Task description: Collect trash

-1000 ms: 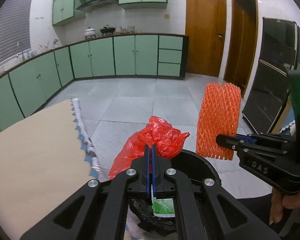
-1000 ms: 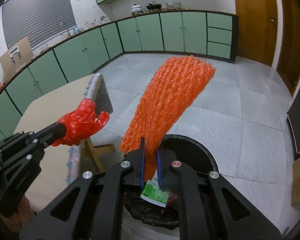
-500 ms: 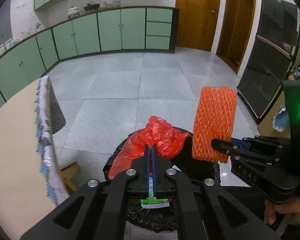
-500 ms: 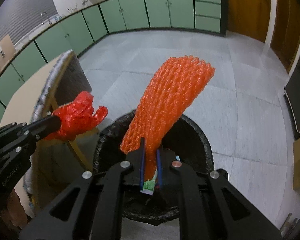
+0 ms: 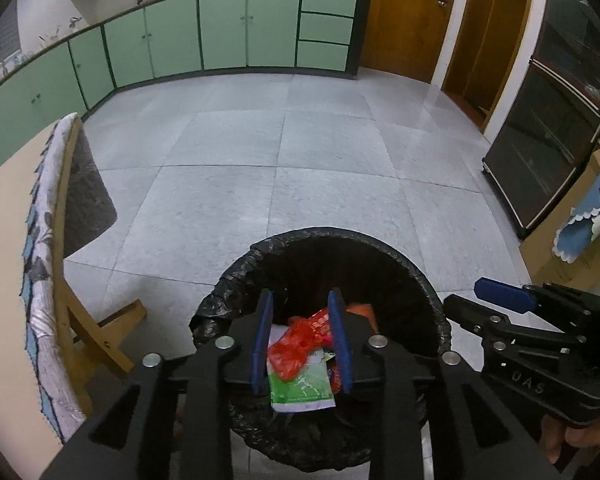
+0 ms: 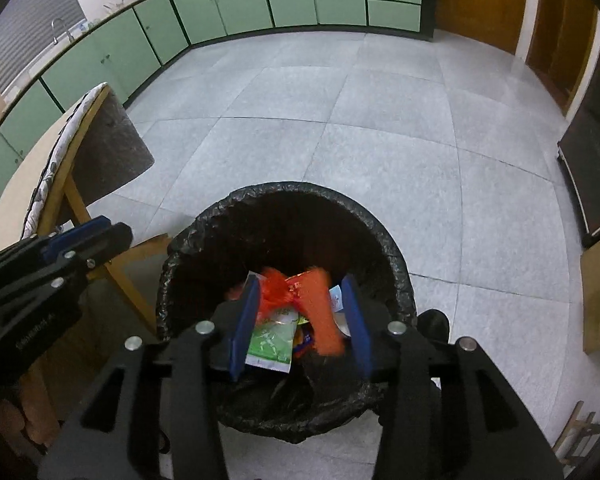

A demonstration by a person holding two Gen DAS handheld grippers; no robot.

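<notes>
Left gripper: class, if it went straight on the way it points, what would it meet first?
Probably the crumpled red plastic bag lying in the black-lined round bin; the left gripper, jaws opening, holds nothing. Depth unclear.

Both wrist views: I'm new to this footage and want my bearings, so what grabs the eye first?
The black-lined trash bin on the grey tile floor fills the lower middle of each view. Inside it lie a red plastic bag, an orange foam net and a green-and-white packet. The left gripper and right gripper hang over the bin, jaws opening, pads touching nothing.
</notes>
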